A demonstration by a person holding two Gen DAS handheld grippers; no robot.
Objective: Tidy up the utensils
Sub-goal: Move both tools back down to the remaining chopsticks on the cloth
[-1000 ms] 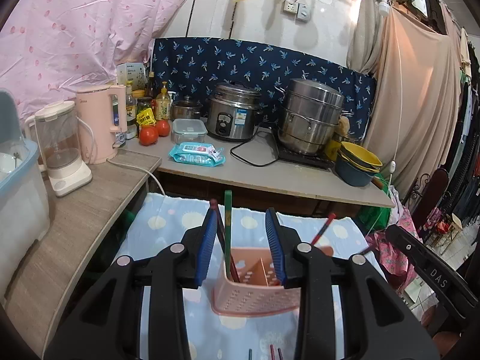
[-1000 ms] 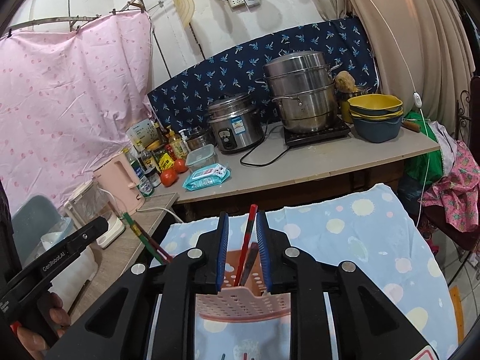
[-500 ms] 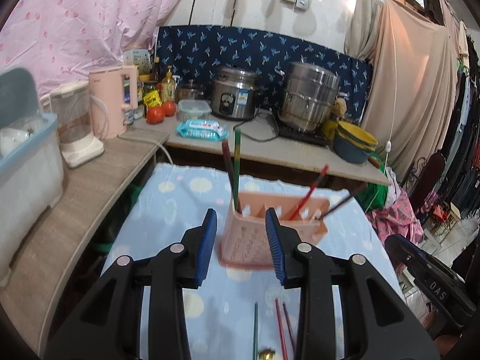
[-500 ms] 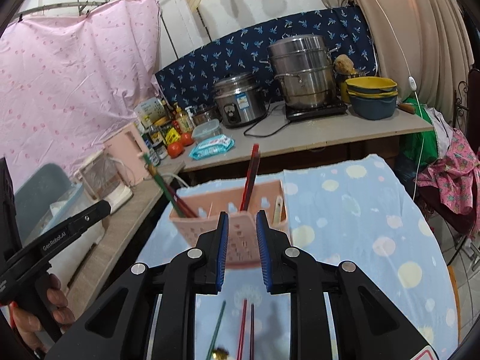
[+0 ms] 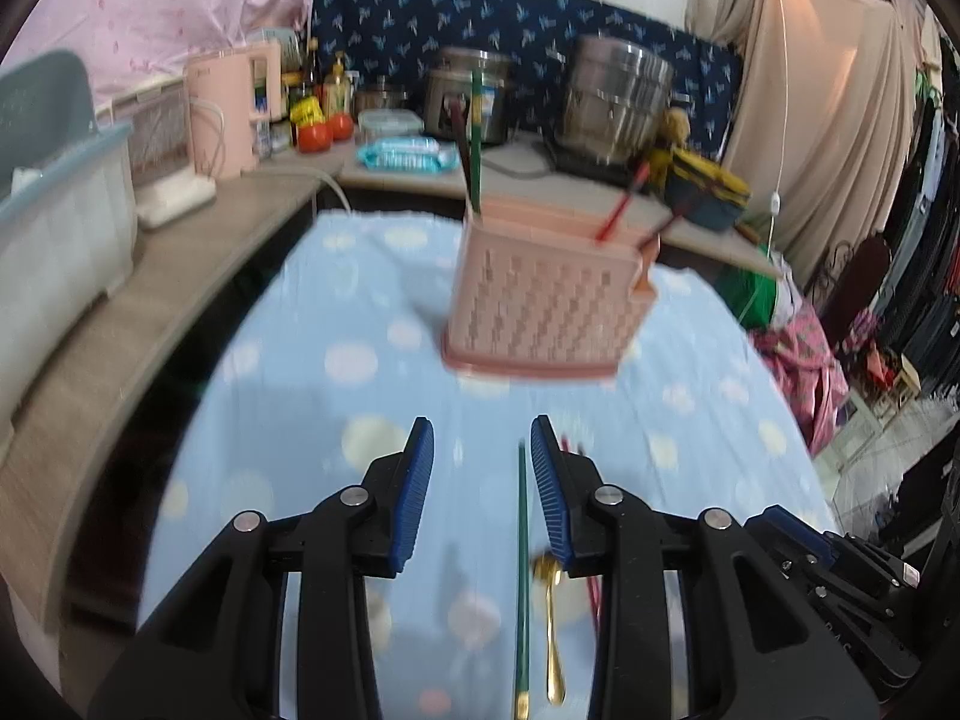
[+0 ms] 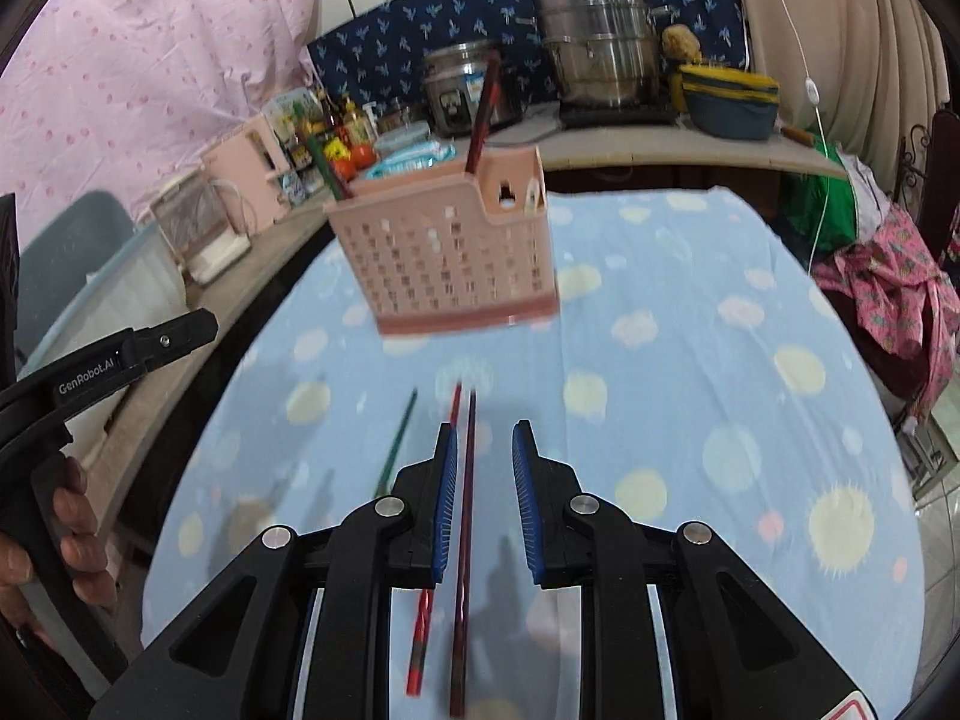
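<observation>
Looking at this from the side of the table, I'd call the job maybe halfway done. The pink plastic caddy [image 5: 543,300] sits toward the far edge of the table, on the blue cloth with pale dots [image 6: 690,360], and it already has a few sticks standing in it: a green chopstick [image 5: 476,138] and a dark one at its left end, a red one [image 5: 621,207] leaning out at the right end. What's left lies flat on the cloth nearer the front edge: a green chopstick [image 5: 522,558], a little gold spoon [image 5: 551,618], a red chopstick [image 6: 435,534] and a dark maroon chopstick [image 6: 463,546].

The left gripper [image 5: 480,450] has its blue ribbed pads parted, gripping nothing. The green chopstick lies in the gap close to the right-hand pad, and I can't tell whether the pad touches it, the frame is a bit smeared. The right gripper [image 6: 483,450] is open by a narrower gap and also empty, with the maroon chopstick running up between its jaws and the red one just beside the left-hand pad.

Material-wise: the caddy is rigid plastic with a perforated lattice wall and a solid foot, divided inside. The chopsticks are thin, smooth and glossy, so probably slippery on those ribbed pads. The spoon looks like polished metal. The cloth is soft and could bunch up under a low pinch.
</observation>
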